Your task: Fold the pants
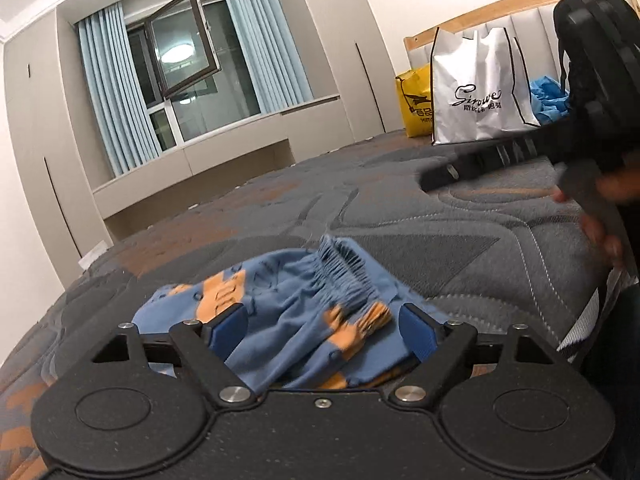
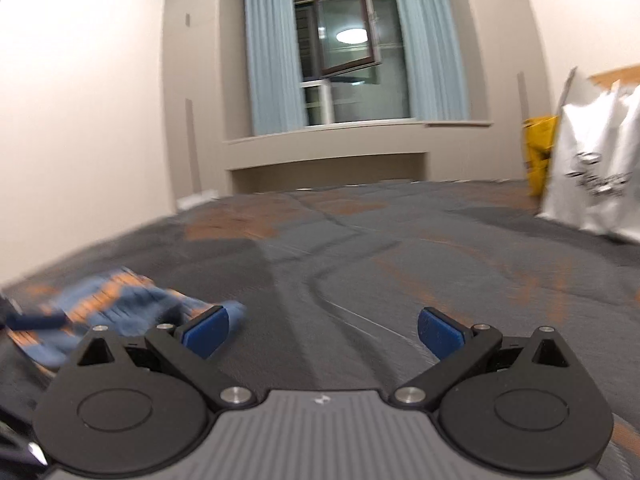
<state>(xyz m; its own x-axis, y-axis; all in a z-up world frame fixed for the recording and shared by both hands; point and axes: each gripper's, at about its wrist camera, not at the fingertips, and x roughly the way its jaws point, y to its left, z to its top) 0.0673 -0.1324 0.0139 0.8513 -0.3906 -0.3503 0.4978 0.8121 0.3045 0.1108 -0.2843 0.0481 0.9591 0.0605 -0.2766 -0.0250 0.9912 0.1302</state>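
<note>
**Op:** While both sets of fingers sit spread wide, nothing is gripped. The left gripper (image 1: pixel 324 330) has the pants (image 1: pixel 280 312) bunched between and just ahead of its pads, gathered waistband just past the right pad. No bite on cloth that I can see.

**Rev:** And the right?

**Op:** The right gripper (image 2: pixel 322 332) is spread just as wide, with only bare mattress (image 2: pixel 360 248) between the fingers. The pants (image 2: pixel 120 308) lie left of its left pad, partly behind it. That view is blurred, so I can't tell whether it touches.

**Rev:** Risks?

**Op:** My read: the pants are crumpled, not flat. If the left closes here it likely pinches several layers and drags the heap. The right has to cross leftward; a blind grab there may catch the wrong edge and twist the fold. The white bag (image 1: pixel 476 92) is well beyond the fingers, no issue.
</note>
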